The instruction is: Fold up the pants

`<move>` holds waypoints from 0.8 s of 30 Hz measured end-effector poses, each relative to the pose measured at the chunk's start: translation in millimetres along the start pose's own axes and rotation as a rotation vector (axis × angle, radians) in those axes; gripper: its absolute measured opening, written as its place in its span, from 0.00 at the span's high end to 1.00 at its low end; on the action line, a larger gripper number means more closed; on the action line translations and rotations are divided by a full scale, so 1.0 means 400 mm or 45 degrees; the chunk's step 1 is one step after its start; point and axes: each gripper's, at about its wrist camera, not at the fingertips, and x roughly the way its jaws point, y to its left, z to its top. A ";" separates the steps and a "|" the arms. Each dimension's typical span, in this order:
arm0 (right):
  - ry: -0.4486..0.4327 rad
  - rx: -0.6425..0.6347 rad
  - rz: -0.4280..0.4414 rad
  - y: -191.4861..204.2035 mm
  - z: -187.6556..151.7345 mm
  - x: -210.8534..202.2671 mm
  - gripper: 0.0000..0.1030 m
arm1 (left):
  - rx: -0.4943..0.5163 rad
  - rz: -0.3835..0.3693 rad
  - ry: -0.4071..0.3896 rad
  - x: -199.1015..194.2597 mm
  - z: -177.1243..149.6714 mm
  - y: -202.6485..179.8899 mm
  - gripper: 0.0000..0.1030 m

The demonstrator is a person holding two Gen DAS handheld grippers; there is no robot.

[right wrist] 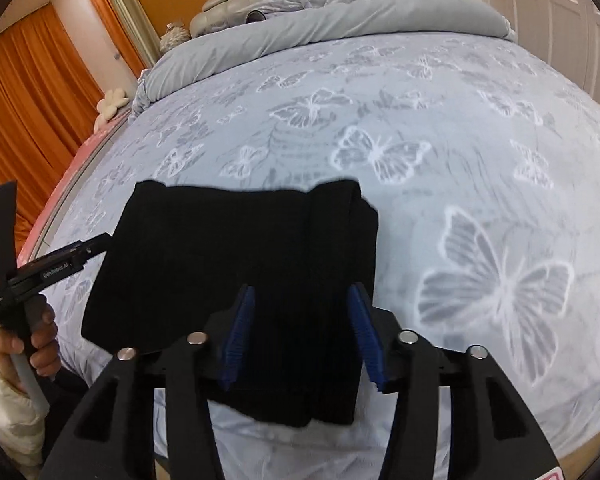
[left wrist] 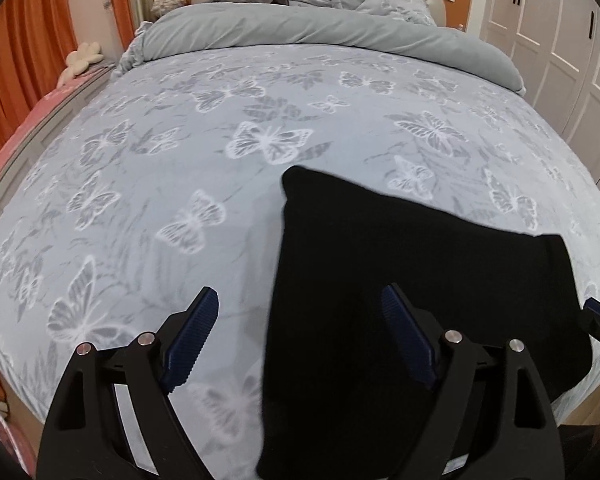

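Person's hand [right wrist: 24, 344] visible only in right wrist view.

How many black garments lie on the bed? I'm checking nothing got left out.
1: the folded black pants lie near the bed's front edge. Anything under the rolled-back duvet would be hidden.

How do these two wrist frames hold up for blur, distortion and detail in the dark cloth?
Left wrist: heavy fisheye bulge on the bed; pants are flat black, left edge smeared. Right wrist: same bulge, a few fold lines readable in the pants, near hem blurred; fingers sharp.
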 end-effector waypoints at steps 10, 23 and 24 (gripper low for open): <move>0.071 -0.045 -0.033 0.039 -0.046 0.052 0.73 | -0.033 -0.007 0.040 -0.017 -0.059 0.052 0.14; -0.048 0.002 -0.018 0.013 -0.016 -0.011 0.79 | -0.038 -0.045 0.079 -0.008 -0.117 0.074 0.10; -0.142 -0.002 -0.014 0.017 -0.004 -0.049 0.79 | -0.041 -0.041 0.066 -0.013 -0.115 0.075 0.10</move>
